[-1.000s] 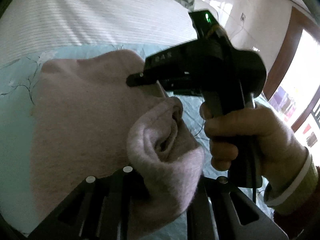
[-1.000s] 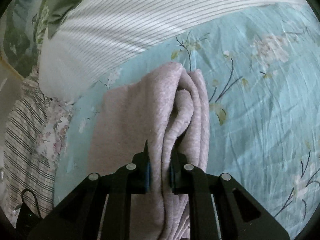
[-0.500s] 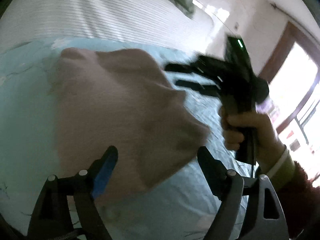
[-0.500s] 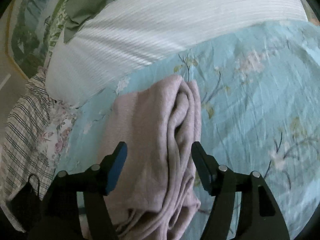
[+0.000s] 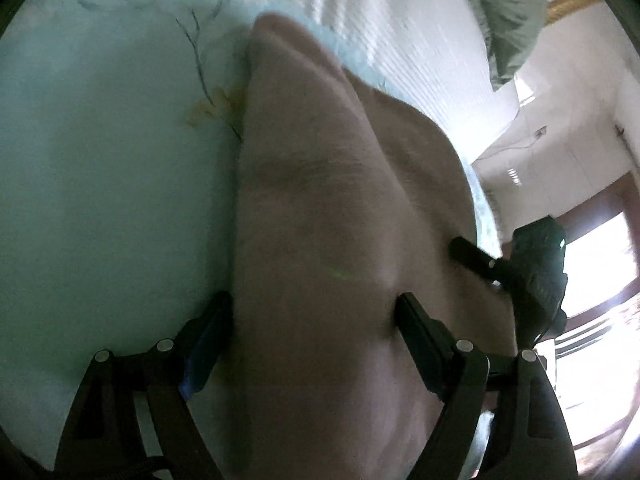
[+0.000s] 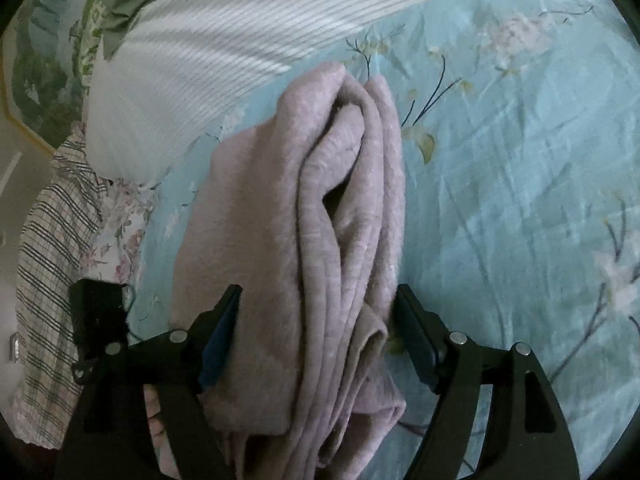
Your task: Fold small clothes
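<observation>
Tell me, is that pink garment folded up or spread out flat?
Folded. The pink garment lies on the blue floral sheet as a narrow bundle, several stacked layers showing along its edge.

Bare bedsheet (image 6: pixel 520 200) right of folded garment (image 6: pixel 288 220), striped pillow (image 6: pixel 240 32) behind

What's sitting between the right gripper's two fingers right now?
In the right wrist view, the folded pale pink knit garment lies between the open fingers of the right gripper, resting on the light blue floral bedsheet. Nothing else sits in the gap.
</observation>
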Demonstrator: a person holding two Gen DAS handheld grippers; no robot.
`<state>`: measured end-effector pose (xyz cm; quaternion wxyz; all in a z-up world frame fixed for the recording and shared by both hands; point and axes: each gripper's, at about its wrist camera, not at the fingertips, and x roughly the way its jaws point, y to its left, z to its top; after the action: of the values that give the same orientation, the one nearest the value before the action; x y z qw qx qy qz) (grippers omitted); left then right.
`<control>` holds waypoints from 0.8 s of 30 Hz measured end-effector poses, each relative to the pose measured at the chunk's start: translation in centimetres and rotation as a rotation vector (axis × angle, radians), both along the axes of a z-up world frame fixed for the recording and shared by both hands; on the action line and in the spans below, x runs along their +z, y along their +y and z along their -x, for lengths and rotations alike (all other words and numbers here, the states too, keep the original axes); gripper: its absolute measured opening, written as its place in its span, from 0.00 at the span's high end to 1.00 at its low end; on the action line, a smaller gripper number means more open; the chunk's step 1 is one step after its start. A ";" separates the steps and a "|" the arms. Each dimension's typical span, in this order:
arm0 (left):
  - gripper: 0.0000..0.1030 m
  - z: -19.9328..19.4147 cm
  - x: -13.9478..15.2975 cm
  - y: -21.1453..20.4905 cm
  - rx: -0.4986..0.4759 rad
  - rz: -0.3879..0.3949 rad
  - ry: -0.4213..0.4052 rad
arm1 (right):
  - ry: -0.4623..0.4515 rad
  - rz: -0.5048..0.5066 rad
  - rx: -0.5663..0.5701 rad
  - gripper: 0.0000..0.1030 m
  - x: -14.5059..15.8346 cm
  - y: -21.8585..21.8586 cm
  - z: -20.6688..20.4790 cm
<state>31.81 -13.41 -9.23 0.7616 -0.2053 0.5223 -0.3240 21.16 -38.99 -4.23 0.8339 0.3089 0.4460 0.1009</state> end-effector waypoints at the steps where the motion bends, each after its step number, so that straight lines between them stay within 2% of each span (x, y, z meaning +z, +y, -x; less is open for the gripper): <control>1: 0.21 -0.3 -0.1 -0.3 0.004 -0.001 -0.004 | -0.003 0.001 0.008 0.27 0.0 0.3 -0.1; 2: 0.25 -0.6 0.1 -0.7 0.006 -0.014 -0.023 | 0.001 0.009 0.015 0.35 -0.1 0.6 -0.2; 3: 0.37 -0.5 0.2 -0.9 0.001 -0.020 -0.034 | 0.026 0.008 0.019 0.50 -0.3 1.0 -0.5; 4: 0.48 -0.7 0.3 -1.0 -0.004 -0.021 -0.042 | 0.039 0.002 0.020 0.52 -0.3 1.2 -0.5; 5: 0.55 -0.7 0.5 -0.9 -0.004 -0.012 -0.049 | 0.035 -0.002 0.020 0.57 -0.1 1.4 -0.5; 7: 0.60 -0.2 1.2 -0.7 -0.006 0.005 -0.075 | 0.013 -0.026 0.018 0.63 0.9 1.9 0.0; 10: 0.62 1.2 3.0 0.3 -0.005 0.028 -0.126 | -0.037 -0.064 0.048 0.67 2.4 3.7 0.7; 16: 0.62 5.9 6.8 7.3 0.071 0.020 -0.208 | -0.135 -0.060 0.190 0.68 4.9 12.0 1.9; 20: 0.62 9.1 8.2 14.0 0.171 0.014 -0.228 | -0.159 -0.131 0.282 0.68 4.4 17.1 1.3; 24: 0.62 10.6 6.9 18.4 0.251 -0.008 -0.192 | -0.100 -0.165 0.340 0.68 2.0 20.8 0.3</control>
<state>21.21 4.99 -2.37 0.8433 -0.2342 0.4188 -0.2423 20.87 -18.21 -2.24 0.7977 0.2912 0.4401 0.2918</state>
